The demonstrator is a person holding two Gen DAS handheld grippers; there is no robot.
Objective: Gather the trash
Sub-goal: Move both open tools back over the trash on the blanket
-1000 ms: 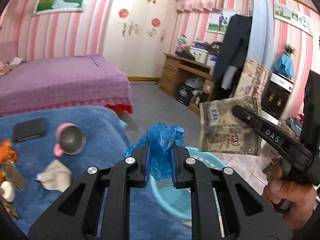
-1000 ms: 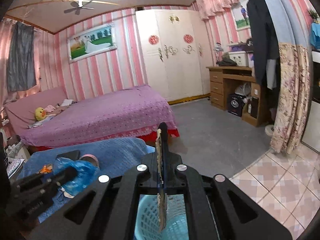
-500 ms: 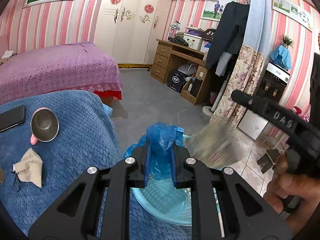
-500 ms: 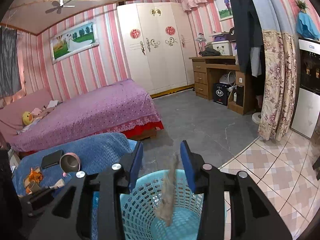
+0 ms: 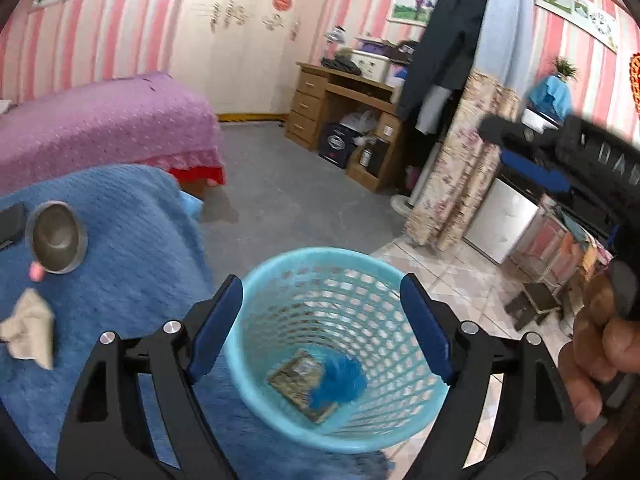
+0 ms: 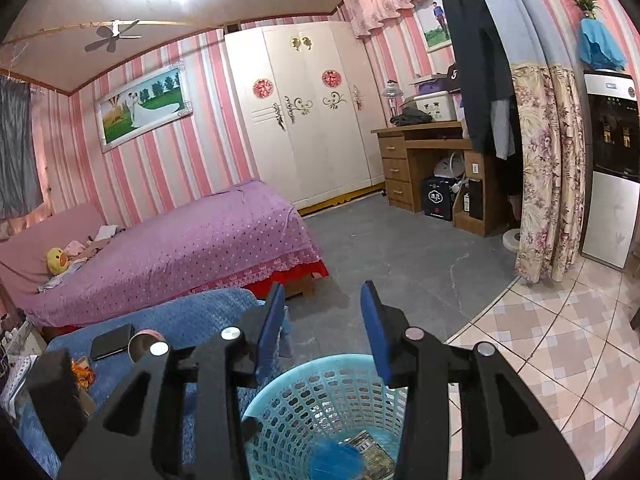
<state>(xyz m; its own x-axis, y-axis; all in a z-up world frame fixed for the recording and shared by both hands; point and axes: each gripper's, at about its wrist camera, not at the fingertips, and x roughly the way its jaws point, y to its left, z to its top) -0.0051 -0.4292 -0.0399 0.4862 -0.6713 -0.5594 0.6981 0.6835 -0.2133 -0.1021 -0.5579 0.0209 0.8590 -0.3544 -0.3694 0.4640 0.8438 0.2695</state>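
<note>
Your left hand-held gripper [image 5: 322, 326] hangs over the light blue mesh basket [image 5: 416, 400], and its jaws are opening wide with nothing between the blue pads. Down at the bottom of the basket lie the crumpled blue plastic bag [image 5: 340, 378] and the flat printed wrapper [image 5: 302, 382], touching each other. Your right hand-held gripper [image 6: 322, 320] stands partly open above the near rim of the same basket, empty too; from its camera you see the bag and wrapper below. Just left of the basket is the blue blanket [image 5: 132, 248], carrying a metal bowl [image 5: 56, 238] and a beige crumpled cloth [image 5: 28, 330]. Your right hand [image 5: 596, 344] grips its handle at the far right edge.
</note>
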